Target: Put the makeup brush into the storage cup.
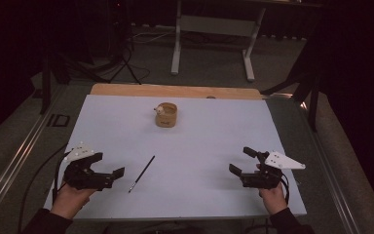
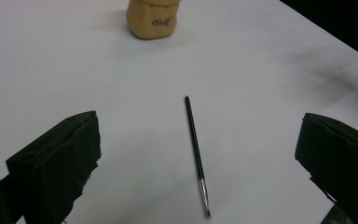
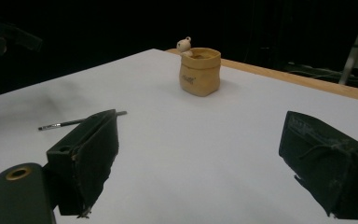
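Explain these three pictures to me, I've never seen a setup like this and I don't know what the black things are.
A person sits at a table covered by a white sheet and holds a tool in each hand. The left hand-held gripper and the right hand-held gripper each have two black jaws, and both stand open and hold nothing. One picture looks down from above the person. The other two come from cameras riding on the grippers, so the black blocks at their bottom corners are the jaws. On the sheet lies a thin black paintbrush, in front of the left gripper. Farther back stands a small tan pouch with a little pale figure at its rim.
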`<move>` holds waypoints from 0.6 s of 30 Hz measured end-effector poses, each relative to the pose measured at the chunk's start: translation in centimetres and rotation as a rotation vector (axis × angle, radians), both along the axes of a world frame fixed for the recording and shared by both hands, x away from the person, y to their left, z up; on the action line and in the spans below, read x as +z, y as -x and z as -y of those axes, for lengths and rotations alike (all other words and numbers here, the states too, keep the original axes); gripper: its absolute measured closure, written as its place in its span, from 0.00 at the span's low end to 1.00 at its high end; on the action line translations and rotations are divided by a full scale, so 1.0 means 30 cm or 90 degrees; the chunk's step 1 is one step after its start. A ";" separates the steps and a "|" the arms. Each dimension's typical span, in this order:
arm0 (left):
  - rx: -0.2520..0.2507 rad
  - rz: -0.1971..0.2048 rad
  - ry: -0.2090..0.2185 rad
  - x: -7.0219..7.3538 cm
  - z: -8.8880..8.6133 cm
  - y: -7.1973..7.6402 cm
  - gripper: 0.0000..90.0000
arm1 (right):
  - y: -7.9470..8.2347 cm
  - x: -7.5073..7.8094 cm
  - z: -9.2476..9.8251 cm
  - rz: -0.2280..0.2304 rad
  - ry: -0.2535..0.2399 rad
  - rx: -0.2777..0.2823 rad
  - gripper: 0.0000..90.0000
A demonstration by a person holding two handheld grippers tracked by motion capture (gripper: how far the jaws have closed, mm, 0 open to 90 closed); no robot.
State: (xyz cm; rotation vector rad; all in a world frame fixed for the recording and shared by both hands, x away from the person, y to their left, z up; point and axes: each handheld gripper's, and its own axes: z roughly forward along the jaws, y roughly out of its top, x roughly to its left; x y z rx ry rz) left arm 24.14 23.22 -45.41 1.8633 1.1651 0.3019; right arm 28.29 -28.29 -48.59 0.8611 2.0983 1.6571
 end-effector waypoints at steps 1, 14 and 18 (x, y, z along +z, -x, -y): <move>-0.002 -0.003 -0.012 0.008 0.009 -0.008 0.01 | 0.000 0.000 0.000 0.000 -0.001 0.000 0.13; -0.031 -0.048 -0.052 0.050 0.098 -0.087 0.04 | 0.001 0.004 0.001 0.001 -0.004 0.003 0.13; -0.032 -0.070 -0.067 0.052 0.126 -0.110 0.05 | 0.001 0.004 0.001 0.002 -0.003 0.005 0.13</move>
